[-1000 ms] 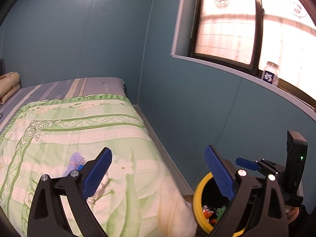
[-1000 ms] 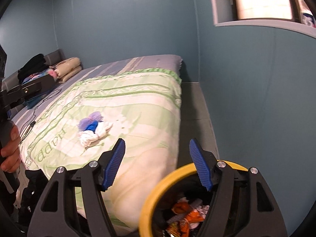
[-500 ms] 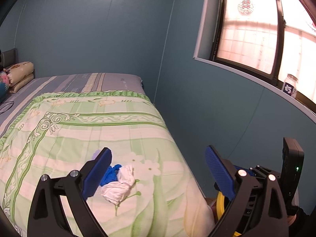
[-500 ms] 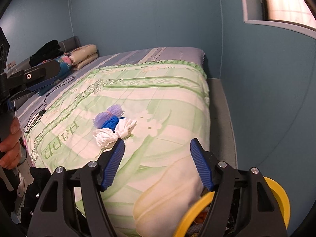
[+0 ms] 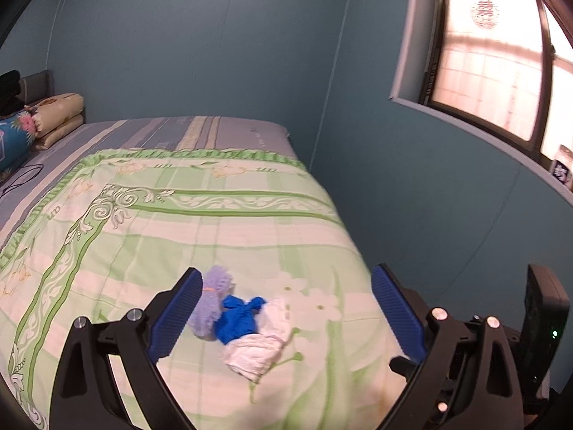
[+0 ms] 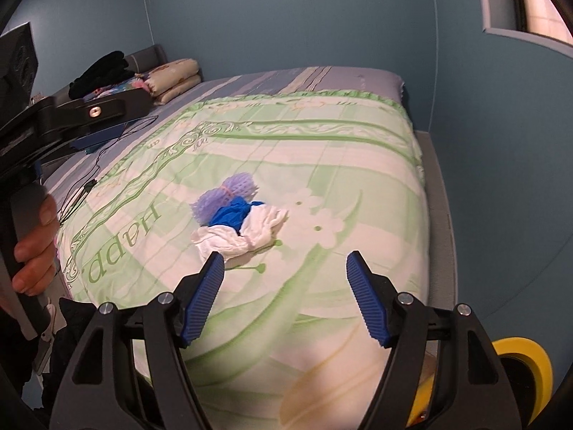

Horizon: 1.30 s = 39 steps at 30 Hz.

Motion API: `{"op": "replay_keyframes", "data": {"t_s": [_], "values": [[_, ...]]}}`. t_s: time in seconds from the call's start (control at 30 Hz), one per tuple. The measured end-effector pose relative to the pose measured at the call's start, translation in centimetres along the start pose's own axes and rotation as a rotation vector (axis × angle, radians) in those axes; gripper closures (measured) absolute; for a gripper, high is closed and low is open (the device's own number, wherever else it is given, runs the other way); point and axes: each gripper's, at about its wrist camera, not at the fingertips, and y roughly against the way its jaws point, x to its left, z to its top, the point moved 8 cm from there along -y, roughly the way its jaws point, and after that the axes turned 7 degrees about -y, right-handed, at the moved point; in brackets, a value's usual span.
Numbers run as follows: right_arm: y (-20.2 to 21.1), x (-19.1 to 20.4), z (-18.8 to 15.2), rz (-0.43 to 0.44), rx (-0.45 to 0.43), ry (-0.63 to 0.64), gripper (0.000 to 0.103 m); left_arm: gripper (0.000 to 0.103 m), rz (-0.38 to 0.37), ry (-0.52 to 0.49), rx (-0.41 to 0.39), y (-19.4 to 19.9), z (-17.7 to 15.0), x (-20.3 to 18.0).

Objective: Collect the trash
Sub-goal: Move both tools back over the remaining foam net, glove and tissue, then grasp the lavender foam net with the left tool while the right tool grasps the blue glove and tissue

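Just ahead of the left claw (image 5: 283,308), on the green floral quilt (image 5: 200,215) of the bed: a small heap of trash, namely a lilac foam net (image 5: 213,299), a blue crumpled scrap (image 5: 238,317) and white wadded paper (image 5: 258,349), all touching one another. From the left wrist view, heap framed between the blue pads, nearer the left-hand pad, with no contact. Left claw spread wide, nothing in its grip. From the right wrist view, same heap just beyond and slightly left of the right claw (image 6: 284,295); jaws opening at this moment, nothing between them. Down at the right claw's lower right, only the rim of the yellow bin (image 6: 530,365) in sight, beside the foot of the bed. At the left edge of that view, a hand (image 6: 34,251) around the other tool's handle. Step in hand, by judgement: the approach to the heap, no pick yet made. Next move likely calls for a further dip and reach so the pads straddle one piece, then a firm close, since soft, light scraps may slip or drag neighbours along. Against a second ago: heap larger and closer to both claws, bin interior with its wrappers gone from view, more of the bed under both cameras.
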Motion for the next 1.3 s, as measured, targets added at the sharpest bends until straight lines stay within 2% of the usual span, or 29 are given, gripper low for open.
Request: {"op": "replay_keyframes", "data": {"t_s": [0.3,0.63,1.3], "values": [[-4.3,2.3,-0.9,0.043,0.091,-0.008,0.036,0.011,0.07,0.042,0.071,-4.0,-1.3,5.1],[-8.0,4.3,-1.0,0.028,0.128,0.009,0.036,0.011,0.107,0.091,0.163,-8.7,-3.7,9.9],[-13.5,6.2,-1.4,0.025,0.196,0.02,0.036,0.011,0.093,0.131,0.341,-17.4,-8.5,12.9]]}}
